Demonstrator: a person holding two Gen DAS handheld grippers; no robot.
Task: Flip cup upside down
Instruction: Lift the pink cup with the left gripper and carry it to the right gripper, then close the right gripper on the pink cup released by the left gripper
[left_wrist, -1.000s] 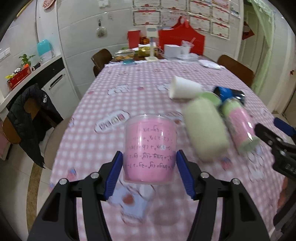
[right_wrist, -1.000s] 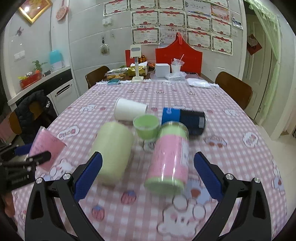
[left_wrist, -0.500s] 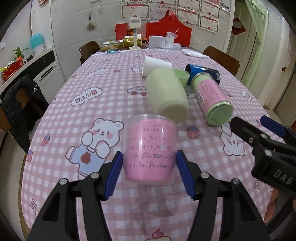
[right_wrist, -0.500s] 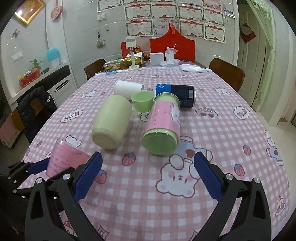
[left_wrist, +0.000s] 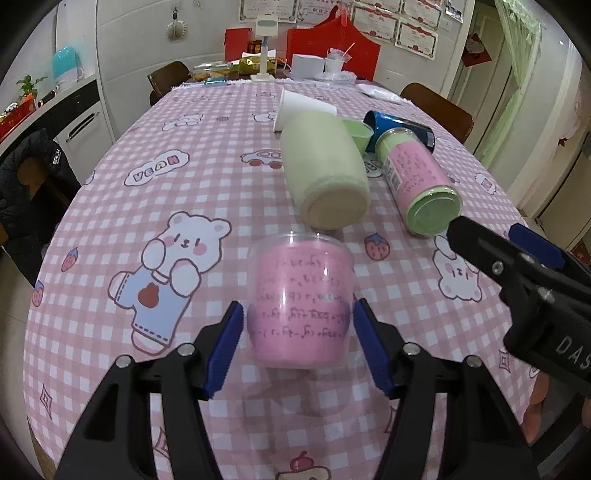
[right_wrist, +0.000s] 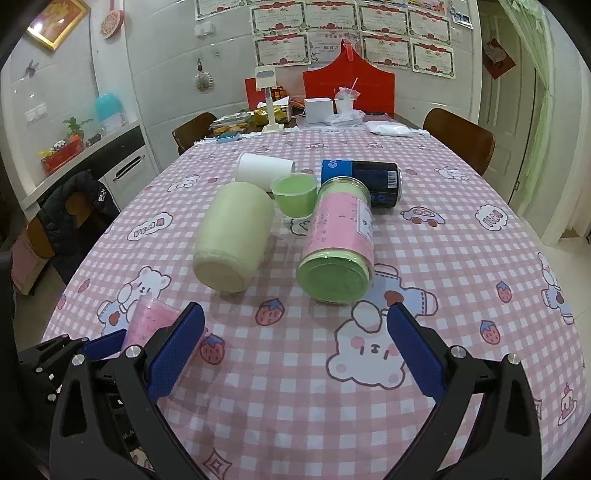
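Left tongs (left_wrist: 297, 334) clamped on clear pink-lined plastic cup (left_wrist: 300, 301), rim away; inversion apparently unfinished; right tongs (right_wrist: 295, 347) apart, empty

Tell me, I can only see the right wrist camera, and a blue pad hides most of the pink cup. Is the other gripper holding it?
Observer: Yes. In the left wrist view the pink cup sits between the left gripper's two blue pads, one on each side.
Operator: Which end is up?
Observer: The wider end with the clear rim is up, so it isn't flipped yet.
Operator: Is there anything on it?
Observer: Rows of dark writing run across its pink side.
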